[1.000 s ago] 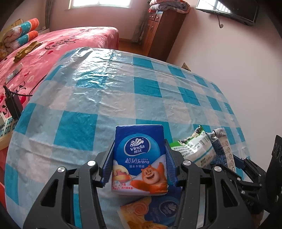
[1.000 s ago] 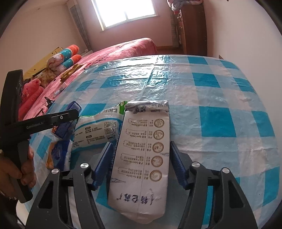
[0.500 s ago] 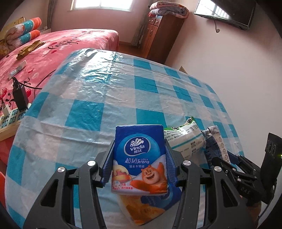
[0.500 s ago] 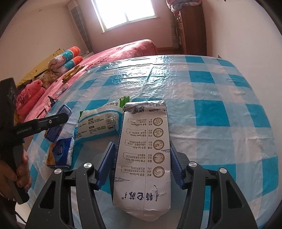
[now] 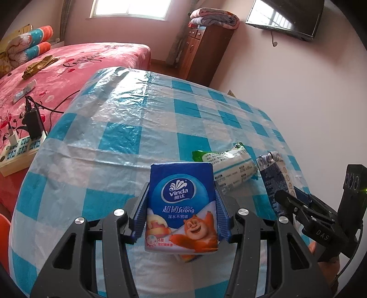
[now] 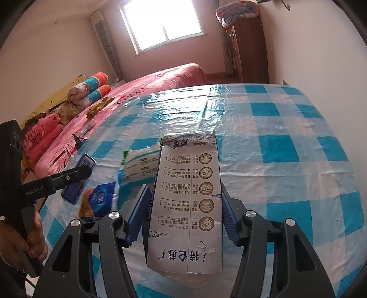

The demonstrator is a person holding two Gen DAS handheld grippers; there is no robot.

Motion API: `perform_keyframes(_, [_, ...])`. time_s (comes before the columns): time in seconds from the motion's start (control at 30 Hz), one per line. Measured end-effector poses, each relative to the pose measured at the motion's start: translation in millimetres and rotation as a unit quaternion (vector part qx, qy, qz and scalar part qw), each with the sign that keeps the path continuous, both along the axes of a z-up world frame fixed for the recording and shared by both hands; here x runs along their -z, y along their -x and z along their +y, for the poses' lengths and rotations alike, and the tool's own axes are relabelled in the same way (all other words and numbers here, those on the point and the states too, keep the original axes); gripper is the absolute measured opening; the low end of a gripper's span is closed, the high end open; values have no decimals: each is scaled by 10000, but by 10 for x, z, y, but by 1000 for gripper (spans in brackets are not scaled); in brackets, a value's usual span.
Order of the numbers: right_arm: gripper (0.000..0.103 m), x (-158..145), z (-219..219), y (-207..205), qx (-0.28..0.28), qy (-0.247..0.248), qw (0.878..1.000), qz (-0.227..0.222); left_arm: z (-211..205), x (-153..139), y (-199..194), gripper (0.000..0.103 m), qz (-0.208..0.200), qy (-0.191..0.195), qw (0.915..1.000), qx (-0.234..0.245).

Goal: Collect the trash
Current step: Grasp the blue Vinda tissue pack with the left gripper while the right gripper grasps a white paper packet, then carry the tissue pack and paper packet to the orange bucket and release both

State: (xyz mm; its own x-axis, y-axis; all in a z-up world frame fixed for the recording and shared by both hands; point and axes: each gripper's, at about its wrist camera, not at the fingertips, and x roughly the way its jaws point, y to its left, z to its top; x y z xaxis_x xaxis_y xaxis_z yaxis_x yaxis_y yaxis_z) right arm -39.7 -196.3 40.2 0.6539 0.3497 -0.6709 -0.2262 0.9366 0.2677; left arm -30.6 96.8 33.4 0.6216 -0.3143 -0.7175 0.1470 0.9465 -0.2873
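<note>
We had the left tongs (image 5: pixel 181 213) clamped on the tissue pack (image 5: pixel 181 206) and the right tongs (image 6: pixel 183 213) on the milk carton (image 6: pixel 187 204), both clear of the table (image 6: pixel 286 160) for disposal.

This is a bedroom in a home. A bed (image 5: pixel 87 66) under a pink printed cover fills the far side, with rolled quilts (image 6: pixel 91 91) at its head. A wooden cabinet (image 5: pixel 201 52) topped by folded blankets (image 5: pixel 213 19) stands by the window (image 6: pixel 162 25), and a wall-mounted television (image 5: pixel 284 16) hangs above the table (image 5: pixel 114 137) with its blue checked cover.
</note>
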Motion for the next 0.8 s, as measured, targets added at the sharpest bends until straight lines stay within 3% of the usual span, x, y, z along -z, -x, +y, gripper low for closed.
perform_keyframes(0.8, [59, -204, 825, 456, -749, 307, 9966, -136, 638, -35, 691, 53, -352, 191, 9990, -188])
